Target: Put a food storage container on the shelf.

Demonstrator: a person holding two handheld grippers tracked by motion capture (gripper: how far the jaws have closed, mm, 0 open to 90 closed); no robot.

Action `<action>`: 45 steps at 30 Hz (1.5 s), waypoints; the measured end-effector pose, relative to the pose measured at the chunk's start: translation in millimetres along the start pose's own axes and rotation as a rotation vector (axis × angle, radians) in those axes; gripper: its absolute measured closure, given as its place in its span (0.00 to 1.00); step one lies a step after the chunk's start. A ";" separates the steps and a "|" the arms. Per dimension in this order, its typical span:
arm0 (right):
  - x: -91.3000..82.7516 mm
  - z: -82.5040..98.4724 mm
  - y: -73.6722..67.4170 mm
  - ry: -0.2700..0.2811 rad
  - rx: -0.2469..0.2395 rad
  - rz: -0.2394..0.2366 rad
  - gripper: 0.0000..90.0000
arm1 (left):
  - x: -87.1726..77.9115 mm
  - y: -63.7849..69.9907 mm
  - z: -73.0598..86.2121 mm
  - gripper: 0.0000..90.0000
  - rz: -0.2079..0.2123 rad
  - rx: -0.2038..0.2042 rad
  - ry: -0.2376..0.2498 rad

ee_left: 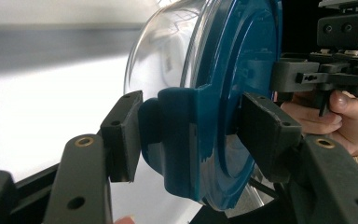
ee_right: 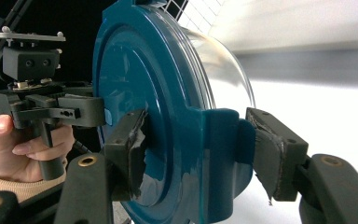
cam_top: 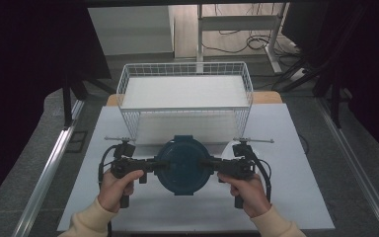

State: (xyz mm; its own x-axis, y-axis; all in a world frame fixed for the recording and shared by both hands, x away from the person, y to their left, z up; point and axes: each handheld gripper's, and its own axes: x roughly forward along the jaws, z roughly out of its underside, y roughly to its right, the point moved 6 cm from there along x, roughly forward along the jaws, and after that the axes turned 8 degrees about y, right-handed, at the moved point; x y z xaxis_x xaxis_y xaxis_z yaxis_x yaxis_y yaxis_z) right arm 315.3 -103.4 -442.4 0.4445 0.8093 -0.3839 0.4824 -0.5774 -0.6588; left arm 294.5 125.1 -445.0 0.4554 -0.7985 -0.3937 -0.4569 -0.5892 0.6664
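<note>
Both tongs — left tongs (cam_top: 154,165), right tongs (cam_top: 212,165) — clamp the lidded bowl's (cam_top: 182,160) side tabs; lift level toward the basket (cam_top: 185,74) at twelve o'clock.

Teal lid (cam_top: 183,165) hides the clear bowl (ee_left: 168,51) beneath it in high view. Worktop (ee_left: 37,121) behind blurred in both gripper views. Lid's lower rim cut off at frame bottom in right gripper view.

Left gripper (cam_top: 153,165) and right gripper (cam_top: 211,164): black angular bodies with pistol grips, brass-ringed screw holes along the jaw arms, flat dark pads, a thin grey plate on top, black looping cables. Cream knitted sleeves (cam_top: 93,220) at both wrists.
</note>
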 end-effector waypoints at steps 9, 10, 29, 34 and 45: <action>0.9 -19.1 -6.7 0.007 -0.025 -0.003 0.45 | -2.9 3.9 -17.7 0.47 0.003 0.004 0.014; 1.0 -21.2 -7.4 0.010 -0.026 -0.003 0.45 | -3.2 4.3 -19.0 0.47 0.003 0.005 0.015; 2.4 -55.6 -22.1 0.024 -0.058 -0.011 0.45 | -11.4 13.3 -52.7 0.47 0.003 0.022 0.039; 2.7 -64.5 -27.0 0.025 -0.075 -0.007 0.45 | -13.6 14.4 -60.2 0.47 0.010 0.021 0.046; 1.1 -83.6 -36.0 0.039 -0.098 -0.006 0.45 | -17.6 20.8 -79.9 0.47 0.016 0.029 0.055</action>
State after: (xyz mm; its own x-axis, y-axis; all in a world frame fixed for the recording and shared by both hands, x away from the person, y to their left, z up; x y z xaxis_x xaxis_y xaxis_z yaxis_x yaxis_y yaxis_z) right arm 361.5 -90.7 -365.0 0.4692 0.8093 -0.3535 0.5559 -0.5817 -0.5938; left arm 338.0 136.8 -373.6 0.4890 -0.8003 -0.3470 -0.4860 -0.5803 0.6535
